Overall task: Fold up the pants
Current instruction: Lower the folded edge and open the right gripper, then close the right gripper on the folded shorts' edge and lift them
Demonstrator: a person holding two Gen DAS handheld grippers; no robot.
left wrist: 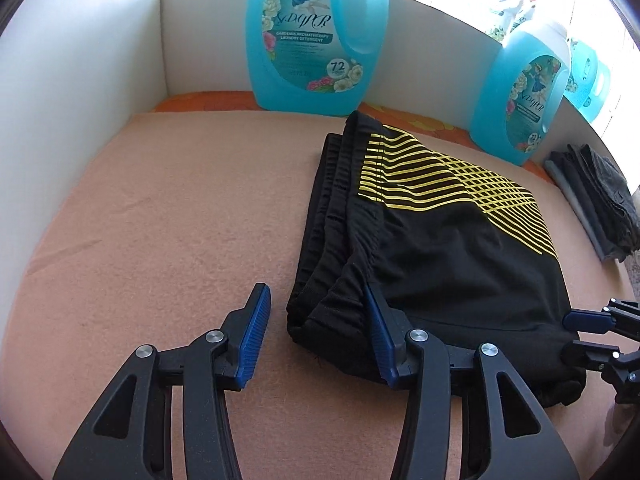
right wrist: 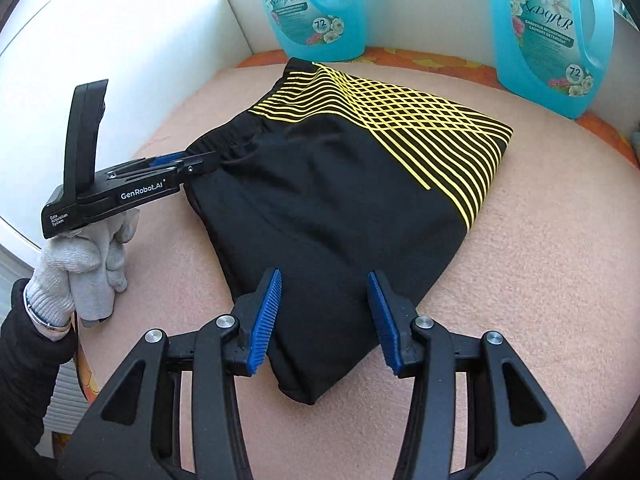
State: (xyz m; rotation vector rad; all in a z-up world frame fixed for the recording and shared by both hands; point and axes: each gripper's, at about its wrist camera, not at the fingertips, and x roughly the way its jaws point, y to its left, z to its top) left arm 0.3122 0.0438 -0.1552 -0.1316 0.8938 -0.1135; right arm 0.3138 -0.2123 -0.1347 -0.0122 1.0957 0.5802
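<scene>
Pants: folded black fabric pants with yellow stripes lie on my peach cloth-covered table.
Left gripper: jaws apart at the pants' waistband corner, gripping nothing.
Right gripper: half-open over the pants' near corner, holding nothing.

Peach-pink cloth-covered table carries folded black pants with yellow stripes, two blue detergent jugs at the rear, a dark folded-clothes stack.

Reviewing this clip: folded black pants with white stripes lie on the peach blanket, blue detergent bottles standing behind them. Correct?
Not quite: the stripes on the pants are yellow, not white, as the right wrist view shows clearly. The peach blanket and the blue detergent bottles behind are as stated.
</scene>
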